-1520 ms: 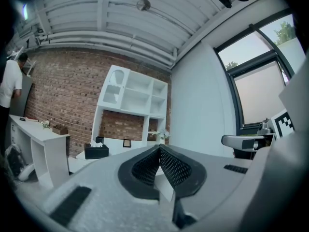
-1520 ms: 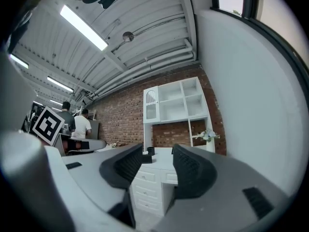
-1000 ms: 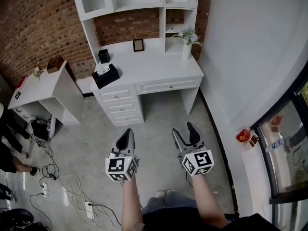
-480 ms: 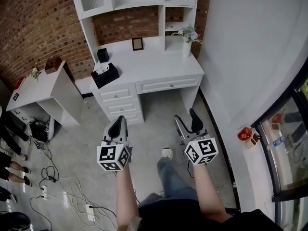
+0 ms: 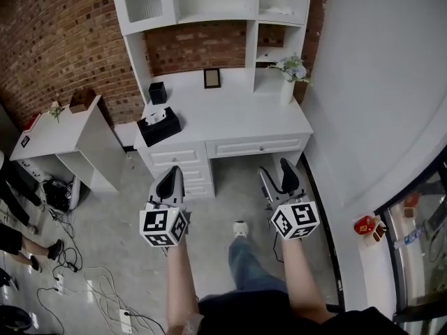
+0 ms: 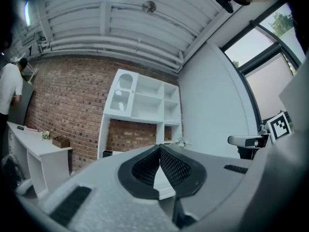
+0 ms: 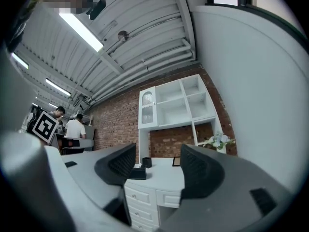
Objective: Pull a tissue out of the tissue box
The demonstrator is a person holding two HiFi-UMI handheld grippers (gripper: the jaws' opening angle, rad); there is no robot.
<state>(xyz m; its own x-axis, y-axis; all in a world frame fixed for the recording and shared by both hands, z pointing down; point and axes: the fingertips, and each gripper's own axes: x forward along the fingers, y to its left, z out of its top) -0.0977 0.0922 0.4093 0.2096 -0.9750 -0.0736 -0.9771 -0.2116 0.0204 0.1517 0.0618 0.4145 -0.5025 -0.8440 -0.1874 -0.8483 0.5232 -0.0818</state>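
Counter straight ahead of you, tissue box at its left end.
The tissue box sits on the counter near its front left corner. A small holder stands just behind the box, a picture frame at the back near the middle, and a vase at the back right. Shelves rise from the counter's rear. A side table stands to the counter's left, with cables on the floor nearer you. Your left gripper and right gripper hang over the floor before the drawers, well apart from the box.
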